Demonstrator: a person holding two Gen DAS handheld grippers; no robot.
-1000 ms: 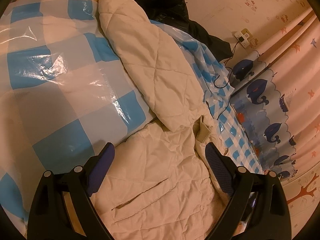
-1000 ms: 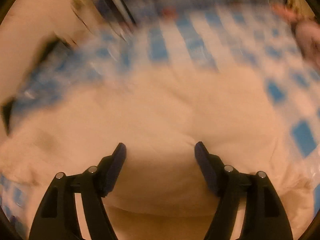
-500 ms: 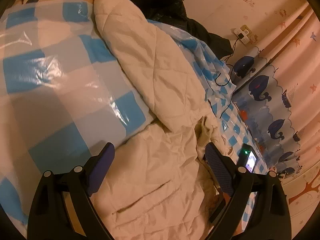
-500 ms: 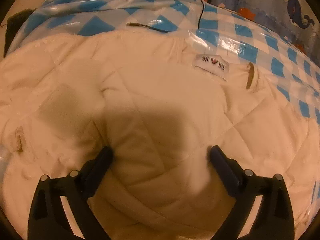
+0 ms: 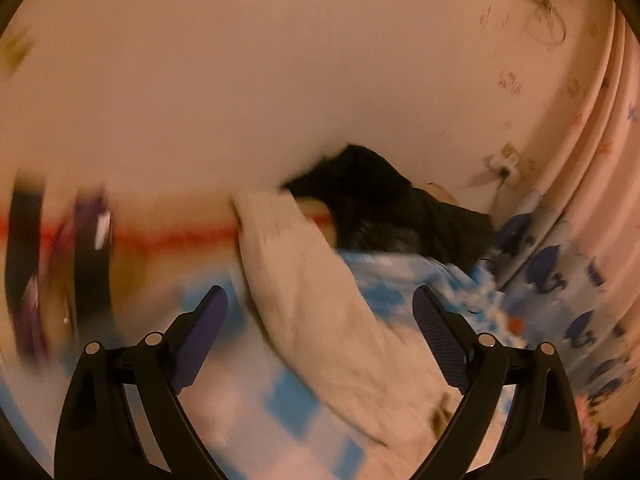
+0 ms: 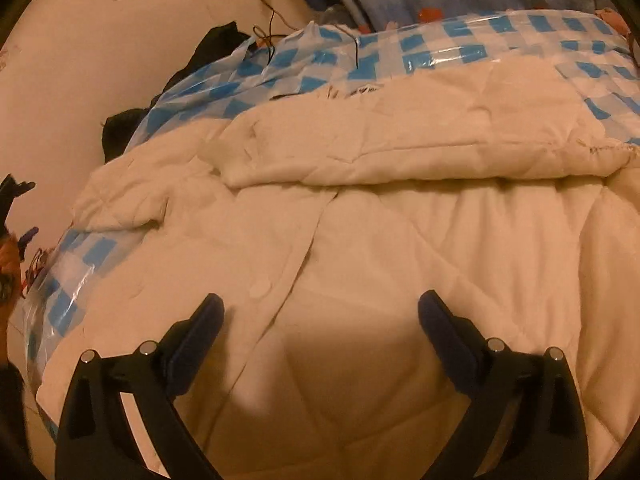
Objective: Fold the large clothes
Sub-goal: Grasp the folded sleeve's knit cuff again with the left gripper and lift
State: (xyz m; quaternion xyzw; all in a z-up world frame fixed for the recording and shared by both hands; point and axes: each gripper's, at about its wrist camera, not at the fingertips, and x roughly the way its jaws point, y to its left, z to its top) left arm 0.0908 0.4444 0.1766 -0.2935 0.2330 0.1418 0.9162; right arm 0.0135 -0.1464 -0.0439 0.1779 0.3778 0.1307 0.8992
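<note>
**Quilted jacket spread on the checked bed, both my grippers empty**

Quilted cream jacket (image 6: 360, 248) lies flat across the blue-and-white checked plastic cover (image 6: 440, 52) of the bed, filling most of the near side. Its button placket runs up between my right-hand fingers, and one sleeve (image 6: 420, 144) is folded across the body toward the far edge. My right gripper (image 6: 320, 320) hangs above the jacket's front with its jaws spread wide, nothing pinched between them.

My left gripper (image 5: 320, 316) is also spread wide and holds nothing. Its view is smeared by motion, but I can make out the other sleeve (image 5: 312, 300) stretching toward the far edge of the bed, where a black garment (image 5: 384, 208) is heaped against the wall. A wall socket (image 5: 504, 162) sits near a whale-print curtain (image 5: 560, 280) at the bed's right side.
</note>
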